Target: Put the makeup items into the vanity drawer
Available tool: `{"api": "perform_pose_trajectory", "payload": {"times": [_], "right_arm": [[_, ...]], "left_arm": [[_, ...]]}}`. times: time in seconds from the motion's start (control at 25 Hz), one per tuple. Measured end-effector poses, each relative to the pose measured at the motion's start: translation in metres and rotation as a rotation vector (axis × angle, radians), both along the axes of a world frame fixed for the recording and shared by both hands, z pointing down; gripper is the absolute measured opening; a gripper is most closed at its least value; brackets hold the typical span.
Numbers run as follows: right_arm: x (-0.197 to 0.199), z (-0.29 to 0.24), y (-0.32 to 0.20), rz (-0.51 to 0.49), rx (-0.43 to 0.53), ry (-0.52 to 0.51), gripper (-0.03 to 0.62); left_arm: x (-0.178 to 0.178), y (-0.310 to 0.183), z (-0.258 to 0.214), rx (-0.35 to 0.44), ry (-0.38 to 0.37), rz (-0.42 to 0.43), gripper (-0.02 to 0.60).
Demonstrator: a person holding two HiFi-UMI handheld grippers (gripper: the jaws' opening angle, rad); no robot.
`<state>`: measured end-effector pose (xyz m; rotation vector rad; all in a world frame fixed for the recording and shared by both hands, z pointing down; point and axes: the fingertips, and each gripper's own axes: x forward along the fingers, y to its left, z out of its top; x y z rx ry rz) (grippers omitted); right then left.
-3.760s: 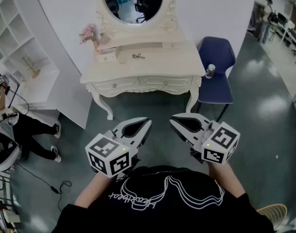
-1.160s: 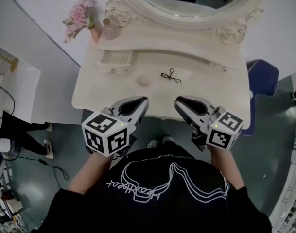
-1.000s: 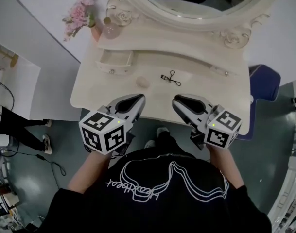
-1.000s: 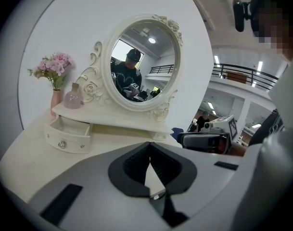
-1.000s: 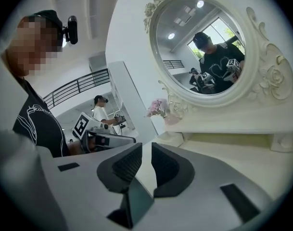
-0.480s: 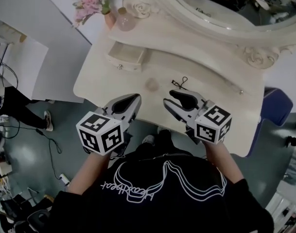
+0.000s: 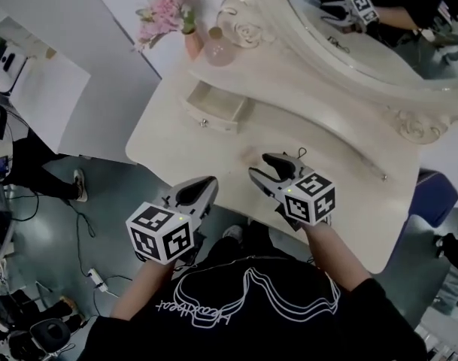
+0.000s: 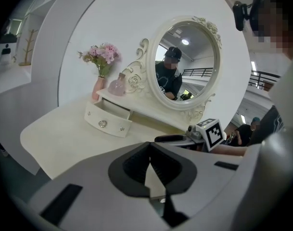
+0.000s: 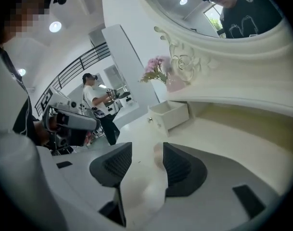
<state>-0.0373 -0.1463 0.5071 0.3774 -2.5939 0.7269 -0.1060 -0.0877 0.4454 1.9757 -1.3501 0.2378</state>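
Observation:
The cream vanity (image 7: 349, 201) has a small upper drawer (image 7: 217, 107) standing open, also seen in the left gripper view (image 8: 110, 119) and the right gripper view (image 9: 171, 113). My right gripper (image 7: 268, 168) reaches over the tabletop, its jaws opening. A pale pink puff (image 9: 158, 154) lies on the table between them, close to the right-hand pad and not pressed. The black eyelash curler (image 7: 298, 155) pokes out just beyond that gripper. My left gripper (image 7: 206, 183) hovers at the table's front edge, shut and holding nothing (image 8: 150, 146).
A vase of pink flowers (image 7: 185, 21) and a pink bottle (image 7: 217, 47) stand on the shelf at the back left, under the oval mirror (image 7: 364, 21). A blue chair (image 7: 432, 201) is at the table's right end. A person's legs (image 7: 18, 156) are at far left.
My right gripper has moved forward over the tabletop to the puff and its jaws have spread. The left gripper stays near the front edge. The head view has swung nearer the vanity.

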Motion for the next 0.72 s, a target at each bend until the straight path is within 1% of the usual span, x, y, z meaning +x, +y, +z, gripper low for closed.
{"api": "perform_pose_trajectory", "payload": {"times": [0.16,0.4,0.56,0.64,0.72], "right_arm": [[-0.008,0.023,-0.008,0.009,0.009,0.071,0.202],[-0.019,0.046,-0.011,-0.024,0.045,0.186,0.206],[-0.02,0.053,-0.016,-0.035,0.091,0.256,0.186],[-0.019,0.055,-0.019,-0.034,0.093,0.267,0.138],[-0.018,0.055,-0.021,-0.036,0.083,0.265,0.134]], "left_arm": [[-0.006,0.003,0.004,-0.007,-0.001,-0.025,0.006],[-0.013,0.004,0.007,-0.024,0.003,-0.052,0.006],[-0.014,0.004,0.008,-0.032,-0.004,-0.061,0.006],[-0.015,0.003,0.009,-0.034,-0.008,-0.065,0.005],[-0.014,0.001,0.009,-0.036,-0.011,-0.068,0.005]]}}
